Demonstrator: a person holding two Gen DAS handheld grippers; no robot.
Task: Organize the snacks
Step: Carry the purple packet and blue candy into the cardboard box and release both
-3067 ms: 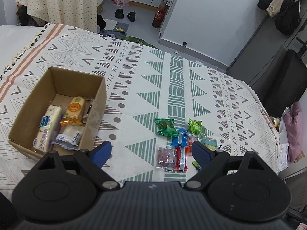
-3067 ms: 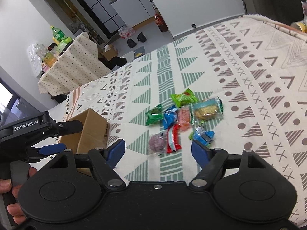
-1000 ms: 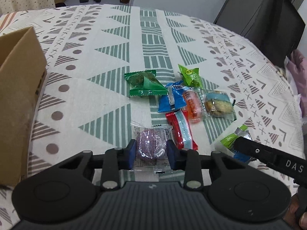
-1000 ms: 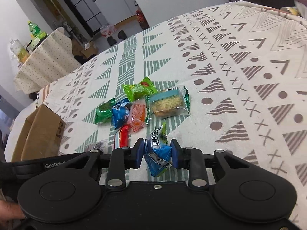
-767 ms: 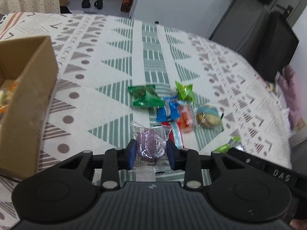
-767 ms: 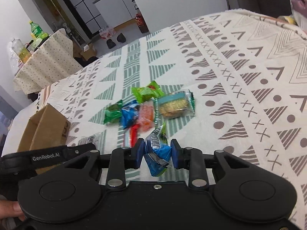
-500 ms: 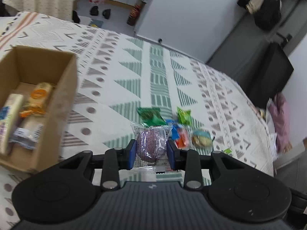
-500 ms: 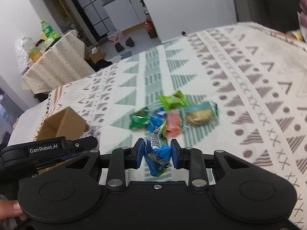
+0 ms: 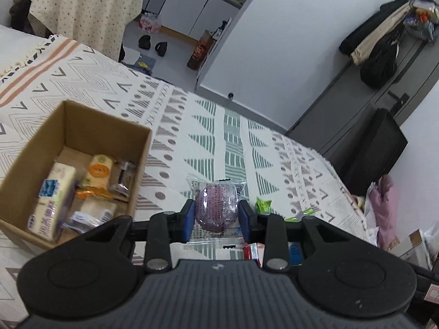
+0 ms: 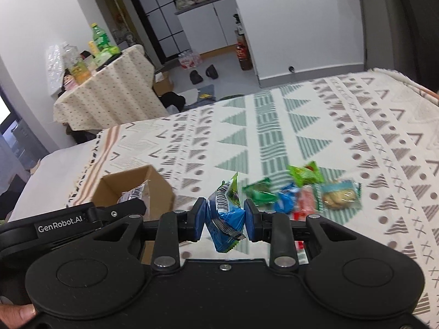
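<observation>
My left gripper is shut on a clear packet with a purple round cake, held above the patterned cloth just right of the cardboard box. Several wrapped snacks lie in that box. My right gripper is shut on a blue and green snack packet, lifted off the cloth. Loose snacks stay on the cloth: a green packet, a darker green one, a blue one, an orange one and a cookie pack. The left gripper's body shows in the right wrist view beside the box.
The patterned cloth covers a bed-like surface that ends at the far and right edges. A draped side table with bottles stands beyond. A dark chair and hanging coats are at the right. A hand grips a handle.
Both grippers shut on their packets and lifted them off the cloth. The left one swung toward the box with the purple cake; the right one rose with the blue packet.
</observation>
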